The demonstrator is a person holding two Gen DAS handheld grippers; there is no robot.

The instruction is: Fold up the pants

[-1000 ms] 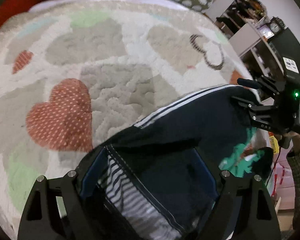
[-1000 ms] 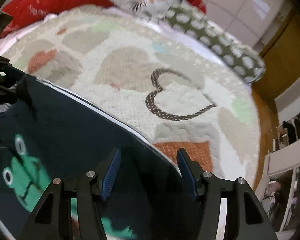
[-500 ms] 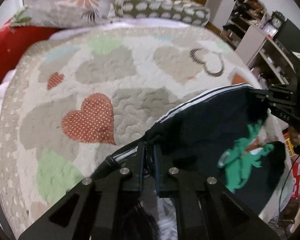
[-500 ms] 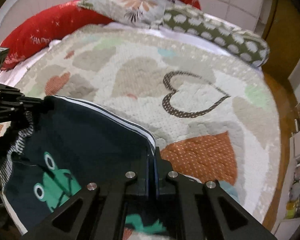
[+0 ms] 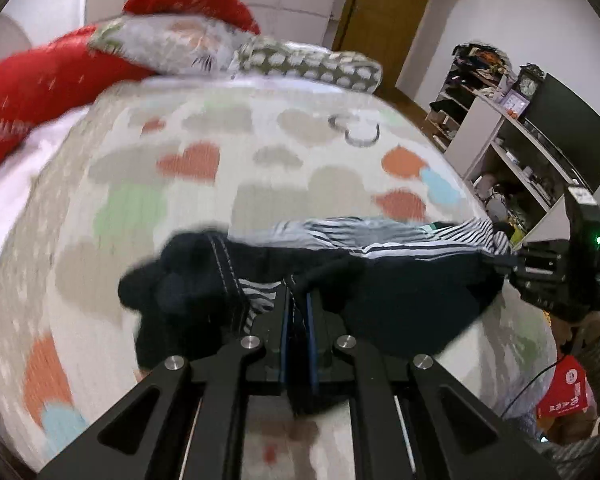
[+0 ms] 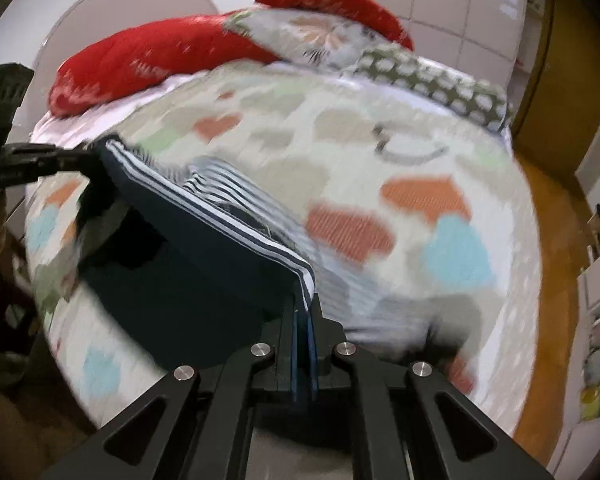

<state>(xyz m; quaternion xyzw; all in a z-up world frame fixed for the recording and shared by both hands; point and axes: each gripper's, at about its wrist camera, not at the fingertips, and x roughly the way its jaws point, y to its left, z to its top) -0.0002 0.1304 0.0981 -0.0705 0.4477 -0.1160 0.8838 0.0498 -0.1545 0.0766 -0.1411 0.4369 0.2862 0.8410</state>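
Note:
The pants (image 5: 400, 280) are dark navy with white side stripes and a striped lining. They hang stretched between both grippers above the heart-patterned blanket (image 5: 160, 208). My left gripper (image 5: 296, 300) is shut on one corner of the waistband. My right gripper (image 6: 303, 308) is shut on the other corner, at the striped edge of the pants (image 6: 204, 232). The right gripper also shows at the right of the left wrist view (image 5: 512, 264), and the left gripper at the left of the right wrist view (image 6: 60, 160). Both views are motion-blurred.
Red (image 6: 140, 56), floral (image 6: 320, 36) and dotted (image 6: 432, 80) pillows lie along the bed's far edge. Shelves (image 5: 500, 140) and a dark screen (image 5: 572, 132) stand to the right. A wooden floor (image 6: 556, 232) borders the bed.
Both grippers closed on the pants' top edge, then lifted them and pulled back from the bed. The pants now hang in the air, stretched between them, with the frog print out of sight.

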